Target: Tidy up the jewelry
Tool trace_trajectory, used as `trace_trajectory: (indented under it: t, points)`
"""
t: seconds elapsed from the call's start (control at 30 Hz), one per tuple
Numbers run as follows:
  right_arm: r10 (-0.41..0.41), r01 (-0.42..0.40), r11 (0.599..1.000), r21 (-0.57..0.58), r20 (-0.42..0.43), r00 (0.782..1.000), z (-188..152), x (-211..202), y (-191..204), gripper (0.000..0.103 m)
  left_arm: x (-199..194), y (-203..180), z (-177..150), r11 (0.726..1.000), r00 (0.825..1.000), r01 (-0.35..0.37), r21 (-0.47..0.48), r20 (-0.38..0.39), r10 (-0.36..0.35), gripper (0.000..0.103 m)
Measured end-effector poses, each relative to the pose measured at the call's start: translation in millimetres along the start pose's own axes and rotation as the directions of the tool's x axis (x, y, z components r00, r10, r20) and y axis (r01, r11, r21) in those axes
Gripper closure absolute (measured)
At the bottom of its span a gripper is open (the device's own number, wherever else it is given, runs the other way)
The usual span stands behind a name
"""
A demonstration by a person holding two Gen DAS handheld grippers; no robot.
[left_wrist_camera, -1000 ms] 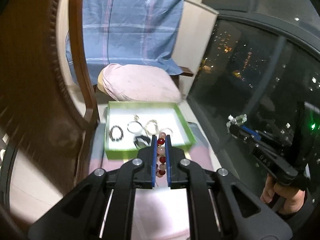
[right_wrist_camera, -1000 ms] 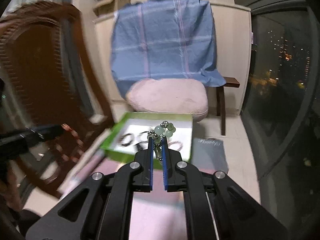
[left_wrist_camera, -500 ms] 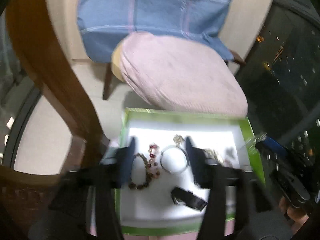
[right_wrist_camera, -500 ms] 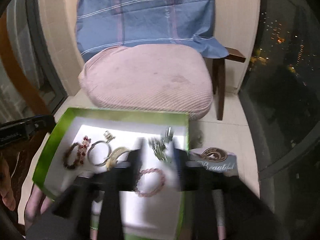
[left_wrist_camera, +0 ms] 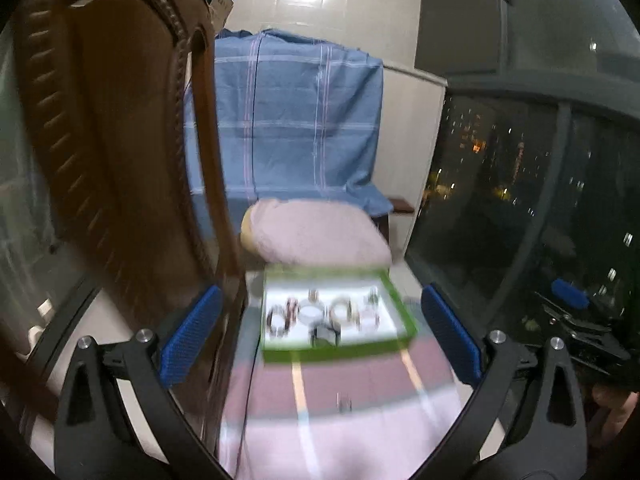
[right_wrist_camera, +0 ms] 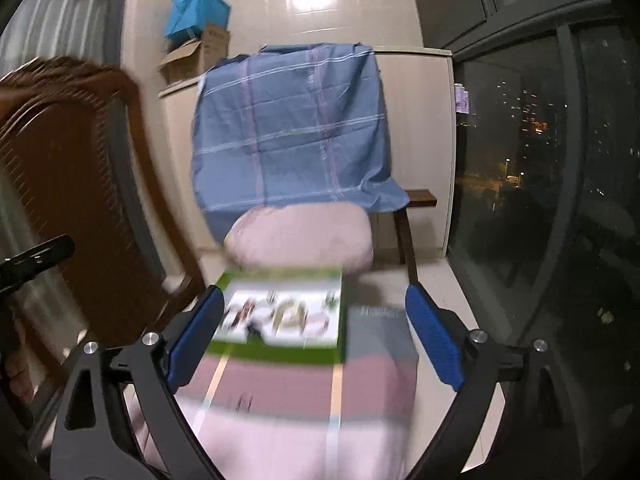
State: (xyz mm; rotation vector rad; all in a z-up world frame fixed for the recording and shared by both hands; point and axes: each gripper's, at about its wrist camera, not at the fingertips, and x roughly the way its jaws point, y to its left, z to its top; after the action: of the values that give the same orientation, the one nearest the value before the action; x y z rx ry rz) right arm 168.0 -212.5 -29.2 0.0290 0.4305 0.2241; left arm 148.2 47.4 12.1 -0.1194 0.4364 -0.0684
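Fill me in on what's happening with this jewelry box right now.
A person is sorting jewelry with a handheld tool in each hand. The left tool and right tool both stand wide open and empty, their jaws having just been opening, pulled back from the green tray. Several bracelets lie inside the tray, which sits on a pink striped cloth, though blur hides their details.

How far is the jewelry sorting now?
Done: several bracelets lie in the green tray. In hand: nothing; the left claw and right claw have just been opening and stand empty. Left: one small item, too blurred to identify, on the pink cloth.
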Motion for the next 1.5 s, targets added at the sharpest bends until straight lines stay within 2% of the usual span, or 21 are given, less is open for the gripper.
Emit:
trace_trajectory:
  t: [0.1, 0.2, 0.33, 0.43, 0.67, 1.23, 1.37, 1.5]
  points:
    - [-0.007, 0.005, 1.0, -0.03, -0.039, 0.999, -36.9, -37.6, 18.2, 0.013, -31.9, -7.5, -38.4, 1.0, 0.999, 0.003, -0.027, -0.042, -0.005, 0.004]
    - [0.022, -0.023, 1.0, -0.013, -0.076, 0.997, -69.2, -65.4, 30.8, 0.013, -54.7, -10.9, -70.9, 0.999, 0.995, 0.014, -0.048, -0.098, -0.019, 0.004]
    - [0.06, -0.058, 0.998, 0.021, -0.109, 0.992, -90.9, -84.7, 40.3, 0.013, -73.1, -19.9, -108.1, 0.999, 0.987, 0.014, -0.04, -0.157, -0.02, 0.004]
    - [0.066, -0.066, 0.998, 0.004, -0.124, 0.99, -100.3, -94.7, 49.8, 0.013, -78.4, -26.3, -121.6, 1.0, 0.984, 0.015, -0.026, -0.178, -0.02, 0.004]
    - [0.051, -0.051, 0.999, -0.002, -0.106, 0.993, -101.6, -114.6, 54.2, 0.013, -99.4, -31.8, -122.7, 1.0, 0.987, 0.022, -0.007, -0.162, -0.023, 0.004]
    - [0.048, -0.049, 0.999, -0.002, -0.094, 0.994, -100.7, -123.0, 50.7, 0.013, -96.3, -36.6, -123.3, 0.999, 0.986, 0.033, -0.004, -0.161, -0.034, 0.004]
    - [0.052, -0.053, 0.999, -0.008, -0.115, 0.992, -103.1, -111.6, 53.3, 0.013, -91.3, -33.1, -125.3, 0.999, 0.985, 0.028, -0.015, -0.171, -0.03, 0.004]
    - [0.072, -0.075, 0.997, -0.016, -0.172, 0.983, -108.8, -73.7, 58.2, 0.013, -82.2, -21.9, -128.5, 0.999, 0.982, 0.016, -0.039, -0.187, -0.023, 0.004]
